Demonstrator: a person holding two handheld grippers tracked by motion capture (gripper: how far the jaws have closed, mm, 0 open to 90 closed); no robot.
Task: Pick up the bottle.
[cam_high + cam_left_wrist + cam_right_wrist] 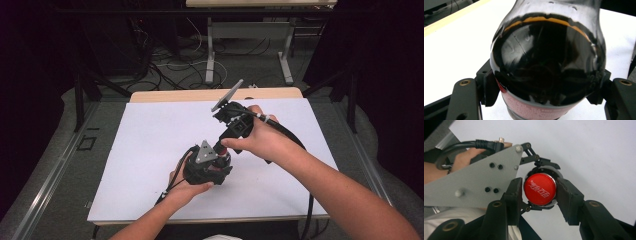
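A cola bottle (549,62) with dark drink and a red label stands near the middle of the white table sheet (150,150). My left gripper (545,87) is shut on its body, with a black pad pressed on each side. In the high view the left gripper (210,167) and the hand holding it hide most of the bottle. My right gripper (540,195) comes down from above, and its two jaws press on either side of the red cap (540,188). In the high view the right gripper (223,149) slants down from the back right to the bottle top.
The grey three-cornered plate (481,180) of the left gripper sits close beside the cap. The sheet has bare room on its left and far sides. A wooden table edge (200,95) runs along the back, with desk legs (210,60) and cables on the floor behind.
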